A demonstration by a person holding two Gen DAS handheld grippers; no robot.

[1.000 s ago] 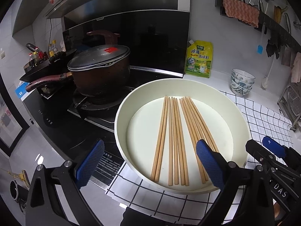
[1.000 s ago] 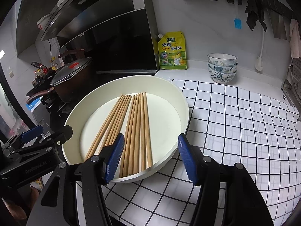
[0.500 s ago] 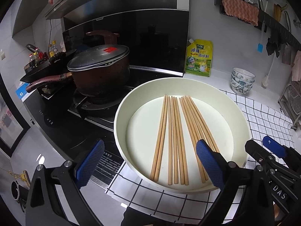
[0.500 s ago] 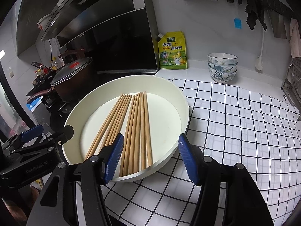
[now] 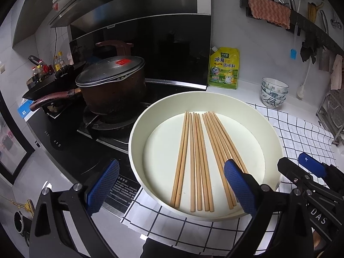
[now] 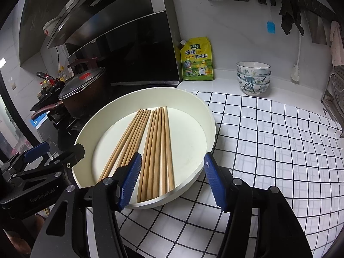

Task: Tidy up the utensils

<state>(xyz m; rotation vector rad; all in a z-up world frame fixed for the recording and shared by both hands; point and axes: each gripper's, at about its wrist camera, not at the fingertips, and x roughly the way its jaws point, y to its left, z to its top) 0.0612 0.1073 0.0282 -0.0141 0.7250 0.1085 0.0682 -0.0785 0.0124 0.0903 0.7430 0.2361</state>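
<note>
Here, wooden chopsticks (image 5: 200,161) lie side by side, fanned slightly, in a cream round tray (image 5: 268,126) on the checked cloth (image 6: 268,139). My left gripper (image 5: 172,185) and right gripper (image 6: 172,178) hover at its near rim, jaws spread, empty. Lidded pot (image 5: 111,90) left; seasoning pouch (image 6: 196,60) and stacked bowls (image 6: 253,77) behind.

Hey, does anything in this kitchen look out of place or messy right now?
Mildly: the wooden chopsticks lie loose in the cream round tray, fanned into two uneven bunches. The tray sits partly over the black stove edge. Nothing spilled or broken.
</note>
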